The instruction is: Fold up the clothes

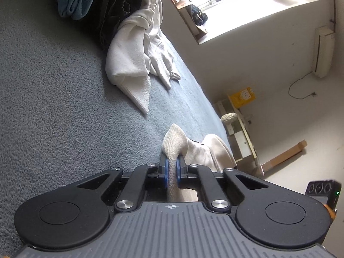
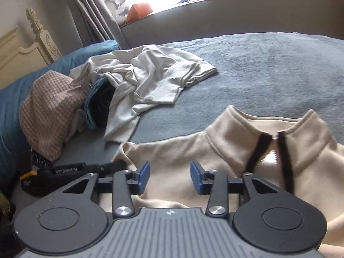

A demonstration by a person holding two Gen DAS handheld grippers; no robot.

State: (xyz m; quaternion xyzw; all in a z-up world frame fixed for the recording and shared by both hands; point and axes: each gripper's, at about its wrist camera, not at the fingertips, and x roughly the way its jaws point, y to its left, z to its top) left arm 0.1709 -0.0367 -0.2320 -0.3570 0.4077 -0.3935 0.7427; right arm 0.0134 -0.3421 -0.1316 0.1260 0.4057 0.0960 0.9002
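Hidden or cut off: the beige sweatshirt (image 2: 215,150) runs off the right and bottom of the right wrist view, hem and sleeves unseen. In the left wrist view only a bunched fold of it (image 1: 178,144) shows; the rest drops behind the gripper body. The dark garment (image 2: 103,101) in the pile is mostly buried, type unclear.

Left gripper (image 1: 172,167): blue pads clamped tight on that ribbed beige fold, cloth pinched between them.

Right gripper (image 2: 169,174): jaws apart, nothing pinched, hovering over the sweatshirt's chest just beside the collar (image 2: 258,124).

Sweatshirt lies on the grey-blue bedspread (image 2: 268,64), nubby pile. Soft fleece, stand-up collar, short dark-edged zip (image 2: 271,150) partly open.

Well apart: crumpled white garment (image 2: 150,75), thin knit; pink-checked woven item (image 2: 49,107); blue pillow (image 2: 21,81).
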